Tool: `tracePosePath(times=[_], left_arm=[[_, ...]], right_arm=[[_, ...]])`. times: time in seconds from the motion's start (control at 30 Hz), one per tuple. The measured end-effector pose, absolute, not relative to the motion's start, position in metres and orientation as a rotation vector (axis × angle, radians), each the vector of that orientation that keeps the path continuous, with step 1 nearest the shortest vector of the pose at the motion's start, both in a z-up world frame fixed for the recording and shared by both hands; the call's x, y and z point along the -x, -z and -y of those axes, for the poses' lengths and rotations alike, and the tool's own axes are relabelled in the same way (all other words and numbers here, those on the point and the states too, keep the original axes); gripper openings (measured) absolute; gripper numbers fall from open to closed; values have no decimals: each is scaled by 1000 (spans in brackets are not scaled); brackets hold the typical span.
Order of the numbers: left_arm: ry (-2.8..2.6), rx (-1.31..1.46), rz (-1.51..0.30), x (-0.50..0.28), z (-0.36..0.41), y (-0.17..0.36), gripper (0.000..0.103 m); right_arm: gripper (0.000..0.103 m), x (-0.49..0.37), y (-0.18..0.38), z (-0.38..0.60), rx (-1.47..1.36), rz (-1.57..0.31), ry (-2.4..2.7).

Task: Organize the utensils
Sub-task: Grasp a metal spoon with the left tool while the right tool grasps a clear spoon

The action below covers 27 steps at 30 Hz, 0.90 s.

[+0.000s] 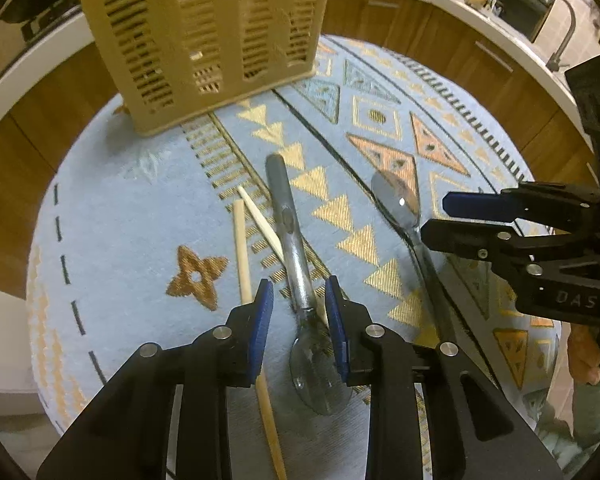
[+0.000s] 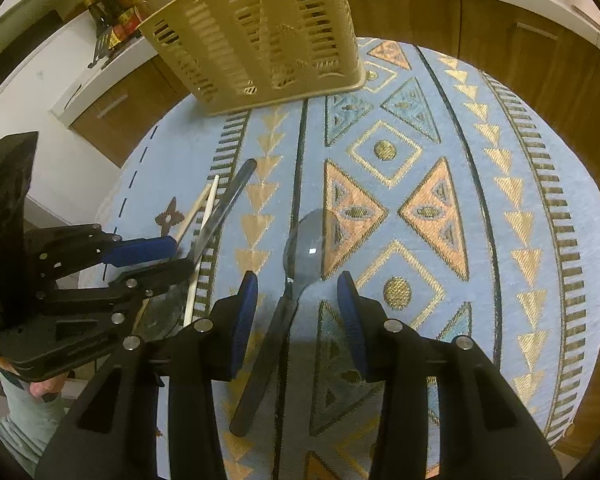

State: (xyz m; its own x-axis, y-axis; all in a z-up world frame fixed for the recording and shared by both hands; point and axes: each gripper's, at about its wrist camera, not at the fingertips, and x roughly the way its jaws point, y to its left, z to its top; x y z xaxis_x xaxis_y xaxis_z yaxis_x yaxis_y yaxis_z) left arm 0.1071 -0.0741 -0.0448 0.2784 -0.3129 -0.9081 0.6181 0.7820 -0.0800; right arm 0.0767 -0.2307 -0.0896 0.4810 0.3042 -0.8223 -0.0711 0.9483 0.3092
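The left gripper point(image 1: 299, 300) points steeply down with its blue pads standing narrowly on either side of one grey-handled spoon's point(image 1: 296, 264) neck, not visibly pressing it. The right gripper point(image 2: 297, 294) also tilts down, jaws partly apart astride the neck of a second, black-handled spoon point(image 2: 288, 296), clear of it on both sides. Two spoons in all, and two pale chopsticks point(image 1: 244, 256) lying crossed just beside the first spoon, all on a round table with a blue patterned cloth point(image 1: 140, 208). One beige slotted utensil basket point(image 1: 204, 40) stands at the far edge. The right gripper's body reads "DAS".
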Motion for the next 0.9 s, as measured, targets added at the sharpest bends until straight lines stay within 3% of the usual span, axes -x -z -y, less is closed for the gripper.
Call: tracePosePath(times=[0.2, 0.37, 0.9], left_arm=[[613, -328, -1147, -110, 83, 51, 26], [569, -290, -1137, -114, 81, 52, 11], [496, 80, -1139, -122, 17, 43, 10]], right_arm=[[38, -78, 95, 236, -270, -1060, -237], [38, -80, 100, 234, -274, -1081, -237], [38, -92, 101, 212, -202, -1097, -196]])
